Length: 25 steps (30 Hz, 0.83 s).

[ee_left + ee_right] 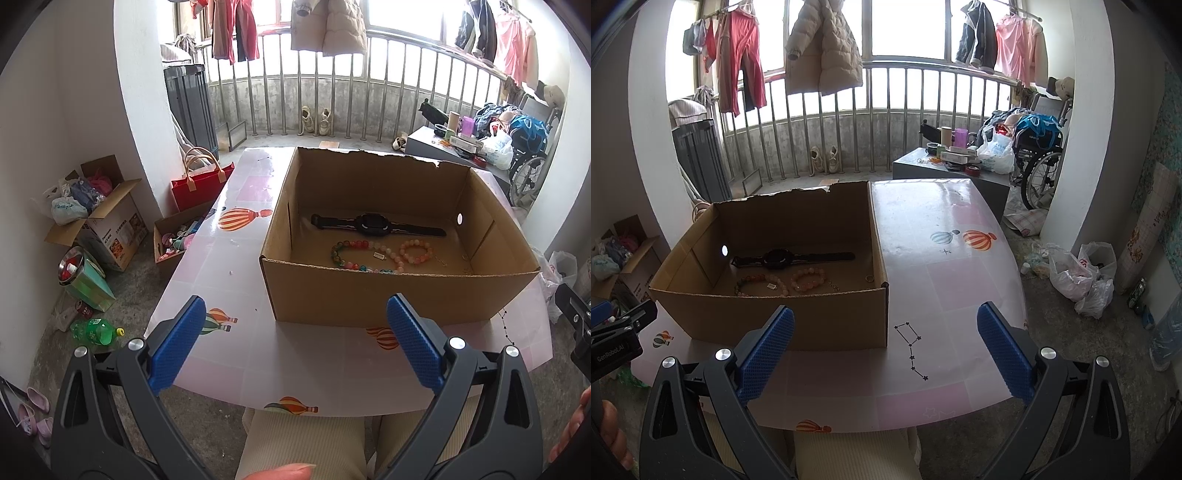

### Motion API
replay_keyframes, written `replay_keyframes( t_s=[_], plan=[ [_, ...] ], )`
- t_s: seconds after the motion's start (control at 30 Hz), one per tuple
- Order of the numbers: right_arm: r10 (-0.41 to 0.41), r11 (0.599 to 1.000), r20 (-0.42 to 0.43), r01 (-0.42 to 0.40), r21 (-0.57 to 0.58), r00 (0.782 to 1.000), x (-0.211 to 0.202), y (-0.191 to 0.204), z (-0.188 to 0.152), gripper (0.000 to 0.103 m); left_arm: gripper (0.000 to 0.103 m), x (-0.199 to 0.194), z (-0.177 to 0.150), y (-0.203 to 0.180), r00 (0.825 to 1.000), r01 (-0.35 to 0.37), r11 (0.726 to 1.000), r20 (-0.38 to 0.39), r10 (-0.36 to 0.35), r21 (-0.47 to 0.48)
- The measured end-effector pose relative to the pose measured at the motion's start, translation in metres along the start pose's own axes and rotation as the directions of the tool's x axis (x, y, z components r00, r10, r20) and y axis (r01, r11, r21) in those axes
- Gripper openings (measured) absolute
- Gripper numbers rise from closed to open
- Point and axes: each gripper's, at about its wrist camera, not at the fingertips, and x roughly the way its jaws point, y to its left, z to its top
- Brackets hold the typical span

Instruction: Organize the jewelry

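An open cardboard box [388,295] [775,314] stands on the pink balloon-print table [229,258] [960,295]. Inside lie a black watch [376,224] [783,258], a long multicoloured bead string [354,254] [757,282], a small pink bead bracelet [415,251] [809,278] and a small ring [869,278] near the right wall. My left gripper [295,347] hangs open in front of the box, nothing between its blue pads [177,343]. My right gripper [886,350] is open too, over the table's near right part, beside the box corner.
Open boxes [107,221], a red bag [201,181] and a green bottle [96,332] crowd the floor left of the table. Plastic bags [1082,273] and a wheelchair [1041,162] stand to the right. A low grey stand [942,162] with clutter sits behind. The person's lap [303,439] is below the table edge.
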Motion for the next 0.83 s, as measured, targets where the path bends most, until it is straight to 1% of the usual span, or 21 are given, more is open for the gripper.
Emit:
replay_keyframes(
  t_s=[0.83],
  plan=[
    [-0.001,1.000,-0.003,0.001,0.004,1.000,-0.0004,-0.0009,-0.0005,0.097,0.095,0.0025,-0.0023,-0.0019,1.000,0.003,1.000,-0.003,-0.003,0.004]
  ],
)
